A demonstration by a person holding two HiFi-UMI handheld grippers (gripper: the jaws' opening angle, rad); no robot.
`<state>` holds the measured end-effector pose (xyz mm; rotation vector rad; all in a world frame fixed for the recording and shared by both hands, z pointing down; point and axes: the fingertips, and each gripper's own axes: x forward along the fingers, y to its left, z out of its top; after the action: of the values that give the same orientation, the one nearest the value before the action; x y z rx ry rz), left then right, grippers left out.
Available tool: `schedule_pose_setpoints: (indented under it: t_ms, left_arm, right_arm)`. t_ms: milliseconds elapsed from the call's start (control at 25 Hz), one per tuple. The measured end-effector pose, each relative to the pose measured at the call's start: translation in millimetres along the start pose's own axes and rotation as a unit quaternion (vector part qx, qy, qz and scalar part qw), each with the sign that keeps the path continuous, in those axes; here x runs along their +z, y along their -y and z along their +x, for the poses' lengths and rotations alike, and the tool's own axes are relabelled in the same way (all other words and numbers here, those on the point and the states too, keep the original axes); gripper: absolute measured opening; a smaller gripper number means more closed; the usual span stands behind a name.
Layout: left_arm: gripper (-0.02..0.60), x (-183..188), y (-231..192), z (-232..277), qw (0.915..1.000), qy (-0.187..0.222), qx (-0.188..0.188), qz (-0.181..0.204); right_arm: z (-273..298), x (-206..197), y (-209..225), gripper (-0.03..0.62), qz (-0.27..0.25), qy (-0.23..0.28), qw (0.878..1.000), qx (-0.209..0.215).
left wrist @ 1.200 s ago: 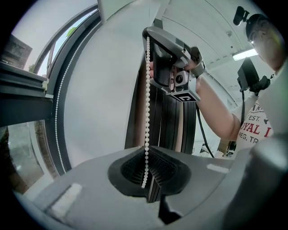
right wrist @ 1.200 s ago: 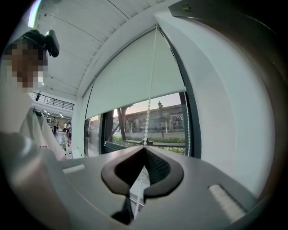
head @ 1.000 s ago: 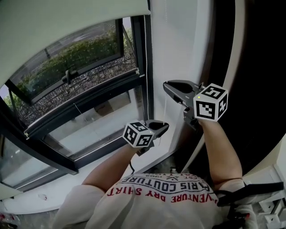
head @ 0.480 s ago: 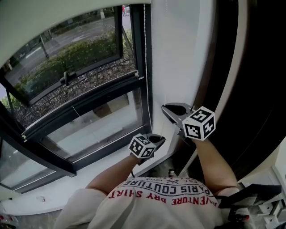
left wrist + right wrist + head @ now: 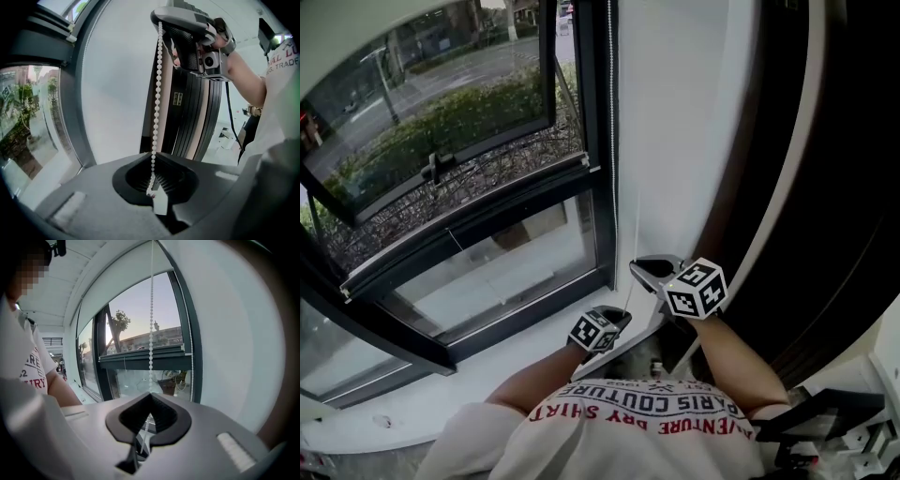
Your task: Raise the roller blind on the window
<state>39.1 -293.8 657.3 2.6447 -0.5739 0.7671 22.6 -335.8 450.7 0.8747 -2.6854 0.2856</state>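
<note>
- Presently, left tongs (image 5: 152, 193): jaws pressed together on the bead chain (image 5: 157, 93), which enters the notch between them and runs straight up from there.
- Right tongs (image 5: 149, 420): jaws likewise closed on the bead chain, gripped in the notch, with the strand rising taut above.
- Relative placing, head view: right tongs (image 5: 637, 270) sit higher and nearer the wall (image 5: 675, 141). Left tongs (image 5: 622, 315) sit just below and beside them, with a short run of chain between the two.
- Bead chain, upper run: hangs close along the dark right-hand upright of the window (image 5: 598, 141).
- Roller blind (image 5: 356, 33): pale fabric across the top left of the window only; the panes below its edge are uncovered, showing hedge and road outside.
- Sill (image 5: 487, 375): white, beneath the window frame, below both tongs.
- Person: bare forearms and a printed white shirt (image 5: 637, 412) at the bottom edge.
</note>
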Motion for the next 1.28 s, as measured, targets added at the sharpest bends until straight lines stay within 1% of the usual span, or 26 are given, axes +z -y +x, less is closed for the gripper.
schedule_pose_setpoints:
  t_ms: [120, 280, 400, 520, 600, 640, 720, 840, 1120, 1200, 1280]
  left_arm:
    - [0.009, 4, -4, -2, 0.9999, 0.01, 0.006, 0.0]
    - [0.012, 1, -9, -5, 0.9994, 0.024, 0.023, 0.013]
    - [0.015, 6, -12, -12, 0.9984, 0.04, 0.037, 0.017]
    - [0.05, 20, -13, -26, 0.9963, 0.066, 0.048, 0.026]
    - [0.084, 36, -8, -38, 0.9949, 0.09, 0.035, 0.028]
    - [0.101, 46, -5, -45, 0.9939, 0.103, 0.026, 0.029]
    - [0.109, 71, 0, -61, 0.9908, 0.132, 0.01, 0.028]
    - [0.107, 119, 4, -89, 0.9849, 0.171, -0.012, 0.027]
    - [0.109, 242, 23, -158, 0.9675, 0.242, -0.048, 0.054]
    - [0.138, 272, 28, -172, 0.9621, 0.259, -0.056, 0.064]
    - [0.14, 295, 36, -182, 0.9578, 0.27, -0.064, 0.076]
  right_arm:
    - [1, 2, 2, 0.006, -0.005, -0.003, 1.0, -0.004]
    - [-1, 0, 4, 0.006, 0.004, 0.0, 1.0, -0.008]
    - [-5, 0, 7, 0.006, 0.004, 0.0, 1.0, -0.013]
    - [-11, -1, 11, 0.006, 0.005, -0.003, 1.0, -0.021]
    - [-14, -2, 12, 0.006, 0.006, -0.005, 1.0, -0.026]
    - [-16, -2, 12, 0.006, 0.006, -0.005, 1.0, -0.027]
    - [-18, -3, 12, 0.006, 0.006, -0.006, 1.0, -0.028]
    - [-20, -4, 11, 0.006, 0.005, -0.005, 1.0, -0.029]
    - [-23, -1, 1, 0.006, -0.007, -0.007, 1.0, -0.027]
    - [-22, -1, -2, 0.006, -0.008, -0.006, 1.0, -0.025]
    - [-21, -2, -6, 0.006, -0.007, -0.006, 1.0, -0.022]
